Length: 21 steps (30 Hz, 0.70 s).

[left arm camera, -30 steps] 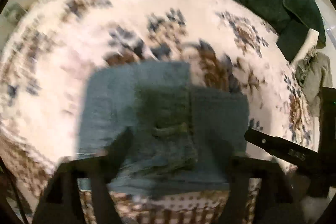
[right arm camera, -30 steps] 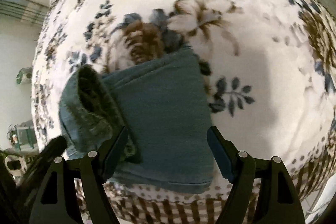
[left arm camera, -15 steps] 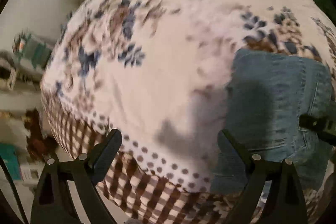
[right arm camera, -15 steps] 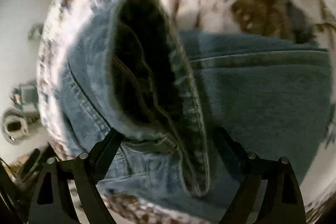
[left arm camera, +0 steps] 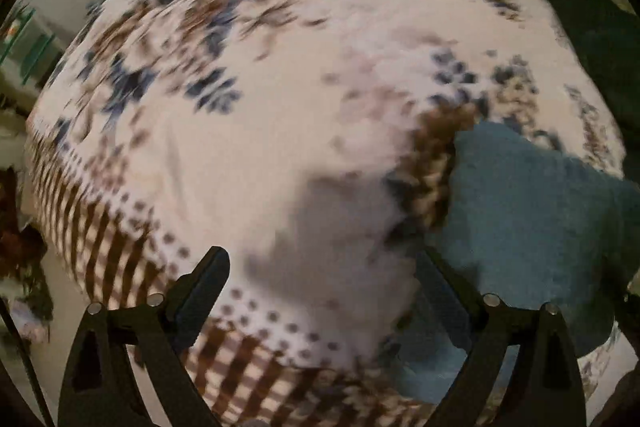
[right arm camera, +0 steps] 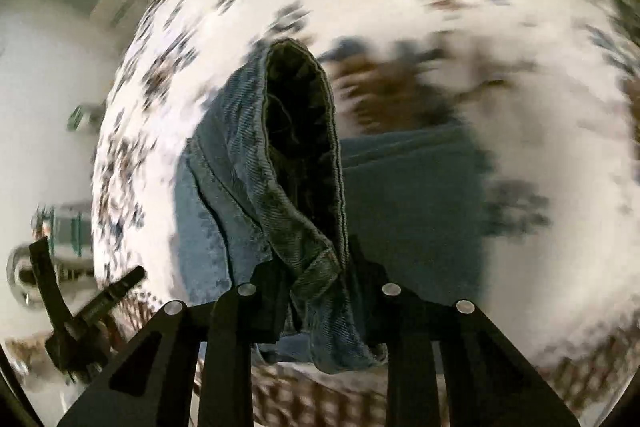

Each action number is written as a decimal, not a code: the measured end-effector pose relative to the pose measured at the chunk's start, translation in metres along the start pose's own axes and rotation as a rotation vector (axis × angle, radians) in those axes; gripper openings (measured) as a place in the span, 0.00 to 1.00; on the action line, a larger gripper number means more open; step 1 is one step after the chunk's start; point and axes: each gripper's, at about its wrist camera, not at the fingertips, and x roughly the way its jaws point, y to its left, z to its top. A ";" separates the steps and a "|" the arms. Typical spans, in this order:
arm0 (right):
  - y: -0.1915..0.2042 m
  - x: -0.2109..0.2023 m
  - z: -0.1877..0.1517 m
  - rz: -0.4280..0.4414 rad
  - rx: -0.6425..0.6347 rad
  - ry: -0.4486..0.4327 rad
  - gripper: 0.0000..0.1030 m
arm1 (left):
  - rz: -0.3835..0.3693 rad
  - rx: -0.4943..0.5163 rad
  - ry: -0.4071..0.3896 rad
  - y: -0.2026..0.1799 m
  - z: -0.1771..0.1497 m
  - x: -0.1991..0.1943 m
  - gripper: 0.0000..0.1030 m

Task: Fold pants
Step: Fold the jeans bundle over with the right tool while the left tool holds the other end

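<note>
The right claw [right arm camera: 316,291] is clamped on a raised flap of the pants [right arm camera: 296,163]. From the claw the flap stands up and away along the line of the fingers, while the rest of the folded denim lies flat on the flowered bed cover [right arm camera: 520,75] beneath and to the right of it. The left claw [left arm camera: 320,291] hangs apart and empty over bare cover with the pants [left arm camera: 532,211] off to its right, so the right hand looks the one placed to lay the flap over.
</note>
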 end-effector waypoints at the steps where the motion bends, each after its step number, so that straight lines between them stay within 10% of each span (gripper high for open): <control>1: -0.017 -0.010 0.000 -0.021 0.029 -0.011 0.26 | -0.022 0.012 -0.002 -0.007 0.003 -0.002 0.93; 11: -0.188 0.025 -0.022 -0.105 0.363 0.191 0.44 | -0.187 0.129 0.070 -0.100 0.034 0.036 0.93; 16: -0.195 -0.009 -0.012 0.040 0.416 0.025 0.80 | -0.243 0.157 0.155 -0.134 0.057 0.077 0.93; 21: -0.208 0.007 0.016 0.117 0.453 -0.007 0.79 | -0.289 0.150 0.248 -0.156 0.078 0.125 0.92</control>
